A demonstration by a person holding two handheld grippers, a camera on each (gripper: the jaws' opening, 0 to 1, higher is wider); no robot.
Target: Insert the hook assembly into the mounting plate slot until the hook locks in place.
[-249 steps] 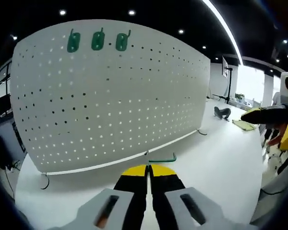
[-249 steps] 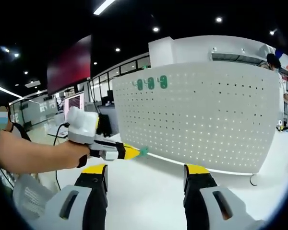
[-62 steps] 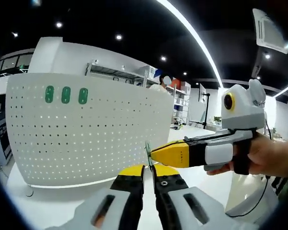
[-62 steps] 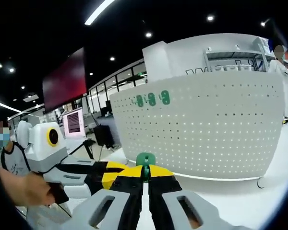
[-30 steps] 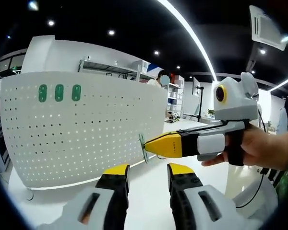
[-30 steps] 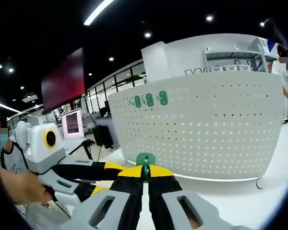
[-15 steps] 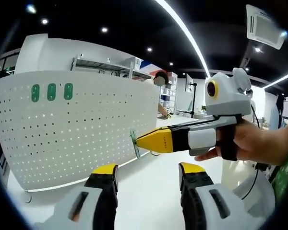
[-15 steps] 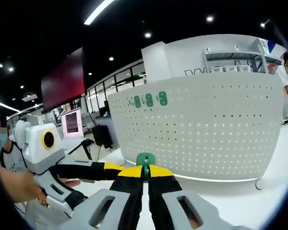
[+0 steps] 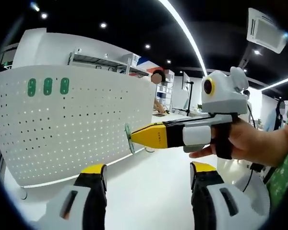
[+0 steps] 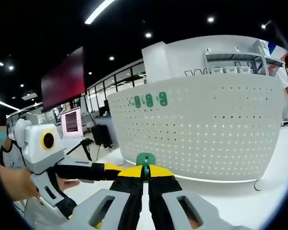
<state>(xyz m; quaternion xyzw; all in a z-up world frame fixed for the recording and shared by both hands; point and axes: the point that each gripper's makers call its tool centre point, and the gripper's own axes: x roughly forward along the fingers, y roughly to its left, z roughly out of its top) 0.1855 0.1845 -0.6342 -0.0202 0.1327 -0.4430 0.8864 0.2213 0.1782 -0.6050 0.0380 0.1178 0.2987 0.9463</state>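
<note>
My right gripper is clenched on the green hook, held upright facing the white pegboard for insertion. My left gripper stands released, jaws wide apart, clear of the approach.

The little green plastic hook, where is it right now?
The green plastic hook is pinched at the tip of the right tongs, held in front of the white pegboard; the left gripper view shows it too.
</note>
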